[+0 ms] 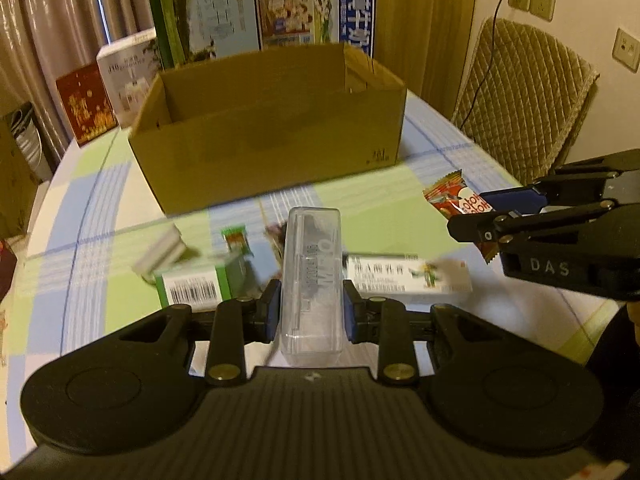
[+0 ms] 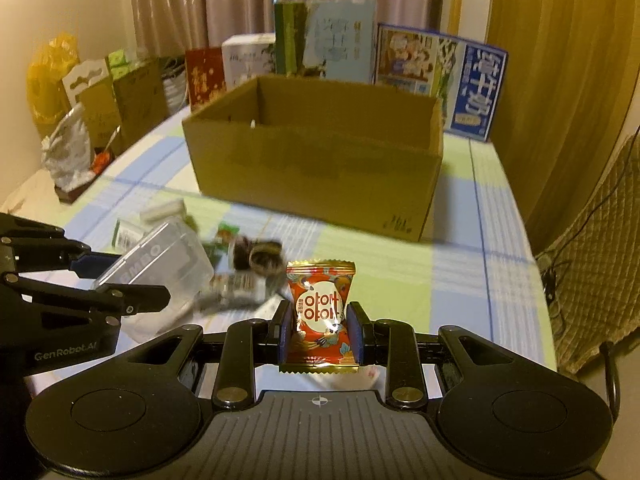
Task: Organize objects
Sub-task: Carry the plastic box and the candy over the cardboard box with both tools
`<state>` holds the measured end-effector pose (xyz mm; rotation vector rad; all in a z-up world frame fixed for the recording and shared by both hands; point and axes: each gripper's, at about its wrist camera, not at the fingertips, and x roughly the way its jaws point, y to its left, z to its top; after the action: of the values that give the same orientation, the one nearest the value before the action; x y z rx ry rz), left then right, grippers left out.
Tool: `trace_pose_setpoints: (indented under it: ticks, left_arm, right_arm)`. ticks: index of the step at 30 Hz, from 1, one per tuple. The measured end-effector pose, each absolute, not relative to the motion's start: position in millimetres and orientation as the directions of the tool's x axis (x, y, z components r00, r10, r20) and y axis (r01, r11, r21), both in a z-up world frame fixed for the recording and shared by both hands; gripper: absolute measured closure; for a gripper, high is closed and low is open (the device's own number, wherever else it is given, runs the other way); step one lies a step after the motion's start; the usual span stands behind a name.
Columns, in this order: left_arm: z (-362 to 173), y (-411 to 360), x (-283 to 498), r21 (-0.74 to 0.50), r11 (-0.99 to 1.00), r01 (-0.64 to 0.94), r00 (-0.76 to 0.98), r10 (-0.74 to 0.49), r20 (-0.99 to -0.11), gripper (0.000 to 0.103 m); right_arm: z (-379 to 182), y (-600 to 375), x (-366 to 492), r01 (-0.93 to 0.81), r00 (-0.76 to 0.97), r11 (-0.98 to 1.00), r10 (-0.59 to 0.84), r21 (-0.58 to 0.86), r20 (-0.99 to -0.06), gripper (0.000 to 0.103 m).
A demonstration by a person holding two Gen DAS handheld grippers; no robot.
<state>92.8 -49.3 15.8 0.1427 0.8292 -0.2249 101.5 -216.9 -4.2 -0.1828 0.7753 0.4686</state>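
Both grippers loaded: left gripper (image 1: pixel 309 312) clamps the clear plastic case (image 1: pixel 311 276), right gripper (image 2: pixel 320 334) pinches the red candy packet (image 2: pixel 321 314). Transport step, I'd say. Cardboard box (image 1: pixel 272 160) sits open upper centre; next: carry over the rim, release inside.

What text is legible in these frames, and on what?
"DAS": right claw body, in the left wrist view.
"GenRobot.AI": left claw body, in the right wrist view.
"MBO", partial: clear plastic rectangular case.
Korean characters: red and gold candy wrapper.
Barcode digits on green and white carton: too blurred.
Large Chinese characters on blue box: not confidently readable.
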Motion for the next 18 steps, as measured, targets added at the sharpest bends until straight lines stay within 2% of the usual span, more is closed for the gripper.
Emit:
trace_pose_setpoints:
  ticks: [8, 18]
  left_arm:
    - [49.5, -33.9, 142.0, 0.013, 0.968, 0.249, 0.685, -0.166, -0.709, 0.077]
    - [96.9, -4.5, 262.3, 0.017, 0.977, 0.214, 0.732, -0.149, -0.664, 0.077]
  right_arm:
    - [40.8, -213.8, 152.5, -0.452, 0.651, 0.89, 0.376, 0.061, -0.66, 0.077]
    - [74.1, -199.1, 262.8, -0.408, 0.654, 0.9, 0.407, 0.156, -0.638, 0.077]
